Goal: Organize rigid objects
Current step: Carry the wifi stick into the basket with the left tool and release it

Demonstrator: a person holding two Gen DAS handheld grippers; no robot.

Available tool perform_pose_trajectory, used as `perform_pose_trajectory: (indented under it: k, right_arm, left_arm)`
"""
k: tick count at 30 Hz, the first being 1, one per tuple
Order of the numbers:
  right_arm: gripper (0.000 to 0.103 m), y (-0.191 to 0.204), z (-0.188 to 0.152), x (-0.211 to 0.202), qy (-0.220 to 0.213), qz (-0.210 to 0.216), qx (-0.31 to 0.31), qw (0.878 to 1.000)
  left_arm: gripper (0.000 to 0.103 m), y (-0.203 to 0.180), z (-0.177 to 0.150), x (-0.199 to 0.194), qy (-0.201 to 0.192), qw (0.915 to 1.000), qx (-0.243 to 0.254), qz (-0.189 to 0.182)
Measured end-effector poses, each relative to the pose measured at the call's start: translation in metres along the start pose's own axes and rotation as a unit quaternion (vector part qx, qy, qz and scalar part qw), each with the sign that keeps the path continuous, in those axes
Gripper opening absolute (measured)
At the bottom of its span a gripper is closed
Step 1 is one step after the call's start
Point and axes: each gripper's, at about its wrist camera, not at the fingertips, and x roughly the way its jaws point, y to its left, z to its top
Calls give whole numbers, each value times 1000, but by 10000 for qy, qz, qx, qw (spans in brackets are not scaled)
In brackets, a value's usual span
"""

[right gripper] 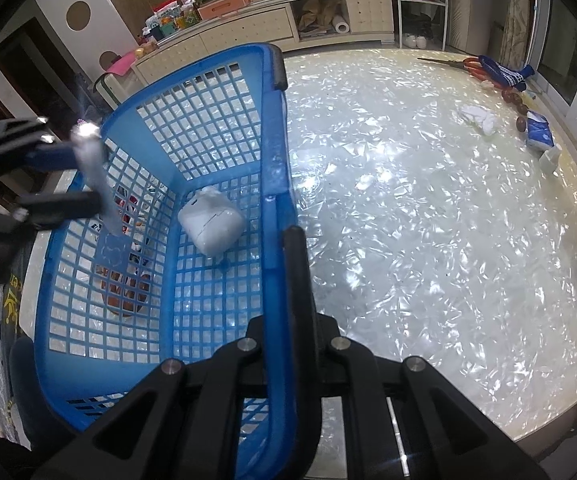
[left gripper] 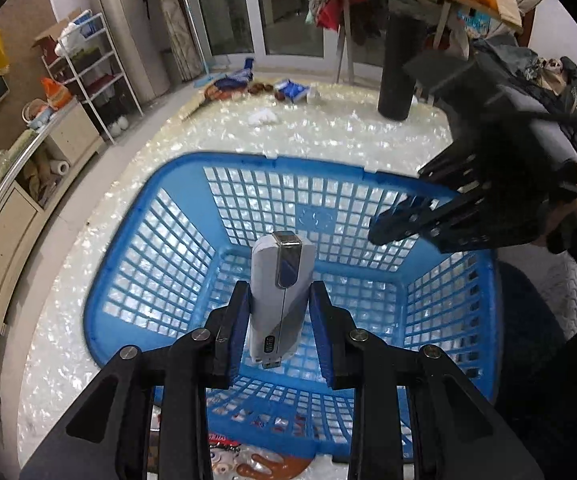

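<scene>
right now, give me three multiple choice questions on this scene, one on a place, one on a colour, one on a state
1. Where is the white earbud case?
A. on the tabletop by the scissors
B. on the floor of the basket
C. between the pads of the right hand-held gripper

2. What colour is the basket?
A. blue
B. green
C. red

3. What is the left hand-held gripper doing?
A. hanging open with nothing in it
B. clamped on the basket's rim
C. holding a white and silver device over the basket

Answers:
1. B: the case lies on the basket's grid floor near one wall.
2. A: its mesh walls and rim are blue in both views.
3. C: the white and silver device sits upright between its blue pads, above the basket; it is the right hand-held gripper that is shut on the rim.
</scene>
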Motion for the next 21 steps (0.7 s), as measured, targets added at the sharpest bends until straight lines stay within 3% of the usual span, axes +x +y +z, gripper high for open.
perform_pose_trajectory:
  k: [11,21]
  right_arm:
    - [7,-1,0,0,-8,-21,48,10000]
    - [6,5,-3,3,71,-226,-5,9997]
  left_arm:
    - [33,-13,3,47,587,9971,487,32]
    - [34,-17,-1,62,929,9930,706,177]
